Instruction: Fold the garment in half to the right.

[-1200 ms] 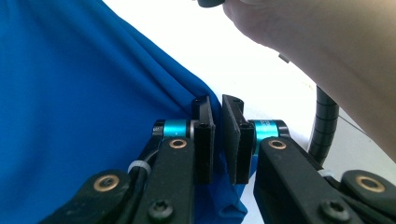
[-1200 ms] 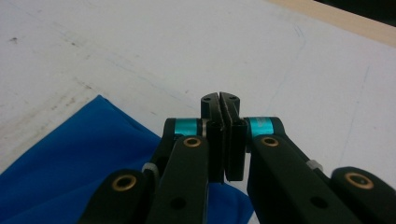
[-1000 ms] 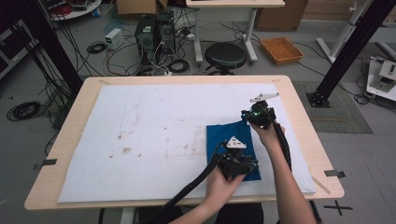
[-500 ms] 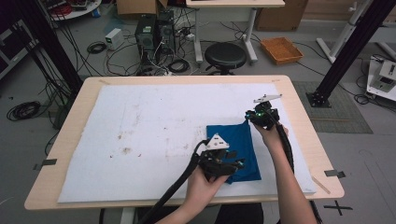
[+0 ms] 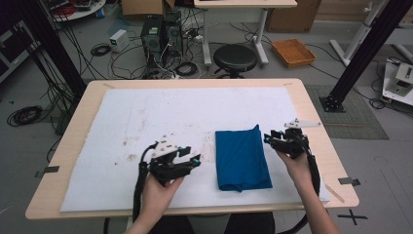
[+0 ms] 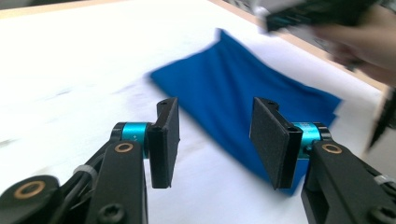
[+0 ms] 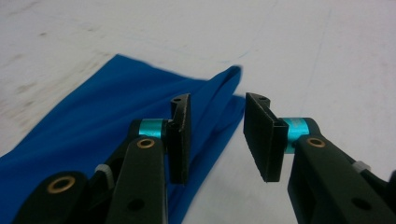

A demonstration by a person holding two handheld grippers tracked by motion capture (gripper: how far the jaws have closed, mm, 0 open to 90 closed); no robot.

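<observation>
Lying lengthwise between the spread, empty left gripper (image 5: 192, 157) and right gripper (image 5: 269, 140), whose jaws have just been opening, the folded blue cloth (image 5: 242, 158) is nearer the right.

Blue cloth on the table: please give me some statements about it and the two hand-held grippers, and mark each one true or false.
1. The blue cloth lies folded on the white table cover. True.
2. The left hand-held gripper is clamped on the cloth. False: its jaws have just been opening, nothing is between them, and it is apart from the cloth.
3. The cloth lies between the two grippers in the high view. True.
4. The right hand-held gripper holds a corner of the cloth in the air. False: its jaws have just been opening, hold nothing, and the cloth lies on the cover.
5. An orange tray sits on the table. False: it is on the floor.
</observation>
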